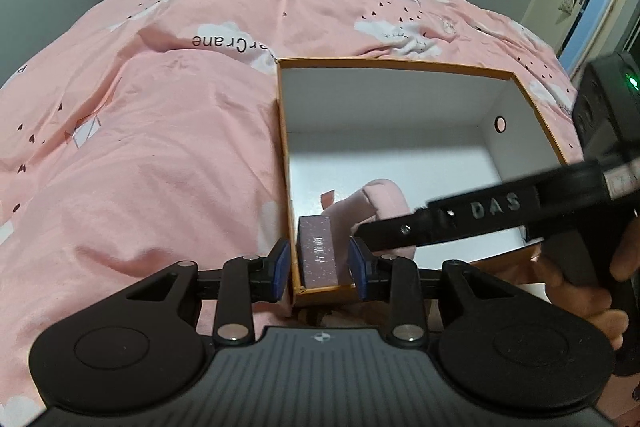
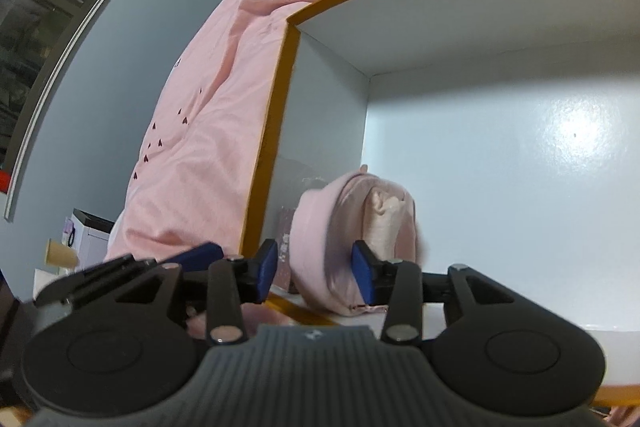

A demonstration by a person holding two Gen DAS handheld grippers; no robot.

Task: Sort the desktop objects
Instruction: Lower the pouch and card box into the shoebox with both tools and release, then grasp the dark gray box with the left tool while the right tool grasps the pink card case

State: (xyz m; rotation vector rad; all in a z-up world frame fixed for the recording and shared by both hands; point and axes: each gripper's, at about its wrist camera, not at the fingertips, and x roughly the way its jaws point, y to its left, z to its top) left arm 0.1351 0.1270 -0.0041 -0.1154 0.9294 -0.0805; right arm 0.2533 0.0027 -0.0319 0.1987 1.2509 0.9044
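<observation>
Item 1, box: orange-rimmed, white inside, lying open on the bed with its pink quilt. It is taking in the sorted goods; most of its floor, toward the far wall and the right, is sitting bare.

Item 2, small glittery carton: already lying inside the box, tucked into the near left corner against the left wall.

Item 3, pink pouch: soft, rounded, standing inside the box just right of the carton and touching it; a cream lining is showing at its open side.

Item 4, left gripper: fingers standing wide, straddling the near left corner of the box, one pad outside the left wall, the other inside beside the carton. It is holding nothing.

Item 5, right gripper: reaching in over the near rim, fingers spread either side of the pouch with a visible gap on the left side; whether the right pad is touching the fabric cannot be told.

Progress, as a judgement: two things are lying stowed and the pouch placement is looking finished or nearly so. No further loose objects are showing.

Clearance: the near rim and left wall are crowding both grippers, which are also lying close to each other; open room is lying upward and toward the far right of the box.
</observation>
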